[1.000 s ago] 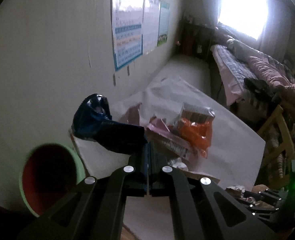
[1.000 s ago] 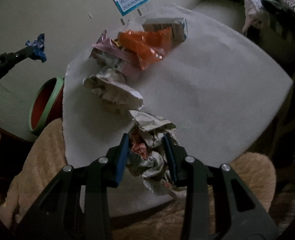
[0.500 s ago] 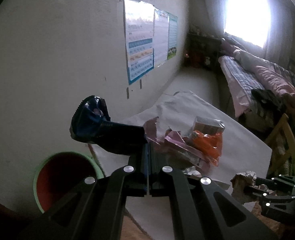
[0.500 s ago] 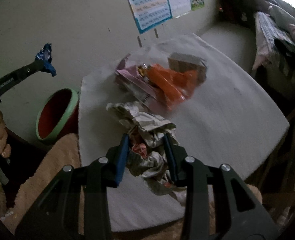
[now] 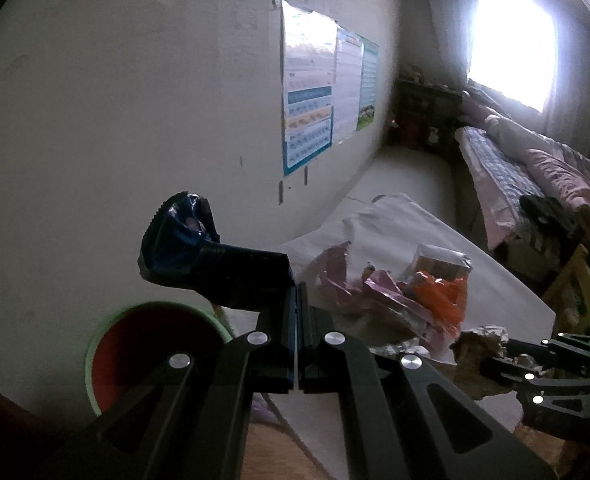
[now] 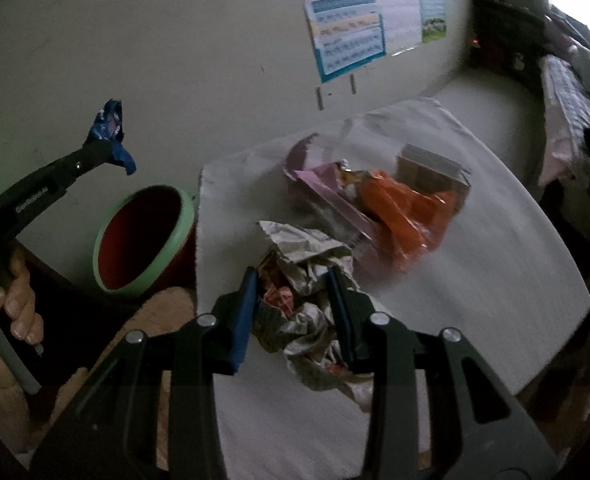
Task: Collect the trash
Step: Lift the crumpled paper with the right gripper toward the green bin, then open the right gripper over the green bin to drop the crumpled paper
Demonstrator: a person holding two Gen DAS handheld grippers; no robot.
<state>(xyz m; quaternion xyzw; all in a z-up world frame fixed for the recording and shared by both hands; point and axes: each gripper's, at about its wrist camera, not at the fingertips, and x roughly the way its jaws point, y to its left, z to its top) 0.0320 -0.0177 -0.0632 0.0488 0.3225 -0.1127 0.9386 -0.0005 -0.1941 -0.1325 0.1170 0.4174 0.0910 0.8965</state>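
My left gripper (image 5: 297,296) is shut on a dark blue wrapper (image 5: 183,236) and holds it in the air above and beyond the green-rimmed red bin (image 5: 151,352). In the right wrist view the left gripper (image 6: 107,152) hangs with the blue wrapper (image 6: 109,128) up left of the bin (image 6: 143,240). My right gripper (image 6: 295,292) is shut on a crumpled paper wad (image 6: 307,296), lifted above the white table (image 6: 475,280). A pink wrapper (image 6: 327,196), an orange wrapper (image 6: 407,208) and a small carton (image 6: 431,168) lie on the table.
The bin stands on the floor against the wall, left of the table. Posters (image 5: 315,96) hang on the wall. A bed (image 5: 535,168) and a wooden chair (image 5: 575,280) stand to the right. A tan cushion edge (image 6: 163,304) lies by the table's near corner.
Both grippers have risen. The paper wad has come up off the table with the right gripper. The left gripper has lifted the blue wrapper higher, with the bin now lower in its view.
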